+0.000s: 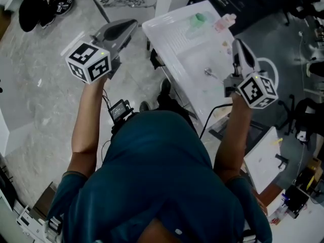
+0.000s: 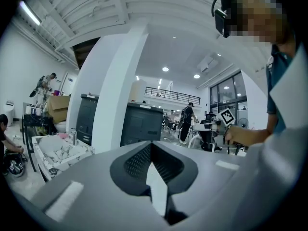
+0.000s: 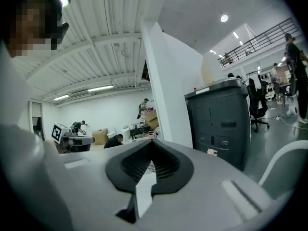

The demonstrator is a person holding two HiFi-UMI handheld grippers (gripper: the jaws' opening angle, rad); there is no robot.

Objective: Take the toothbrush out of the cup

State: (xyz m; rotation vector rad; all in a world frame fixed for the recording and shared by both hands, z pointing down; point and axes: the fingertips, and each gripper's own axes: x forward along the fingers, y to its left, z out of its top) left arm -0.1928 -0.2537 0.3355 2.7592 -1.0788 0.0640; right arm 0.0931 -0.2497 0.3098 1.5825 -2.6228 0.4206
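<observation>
White counter [image 1: 172,39], green cup [image 1: 201,18], pink item [image 1: 224,22]

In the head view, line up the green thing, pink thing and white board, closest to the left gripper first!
1. Green thing, on the white table, nearest the left gripper.
2. Pink thing, just right of it.
3. White board, lower right.

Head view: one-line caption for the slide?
Left tongs and right tongs, both shut and empty, held short of the green cup on the white sink.

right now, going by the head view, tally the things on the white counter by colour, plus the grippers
green thing: 1
pink thing: 1
small metal thing: 1
grippers: 2, left gripper and right gripper
total: 5
</observation>
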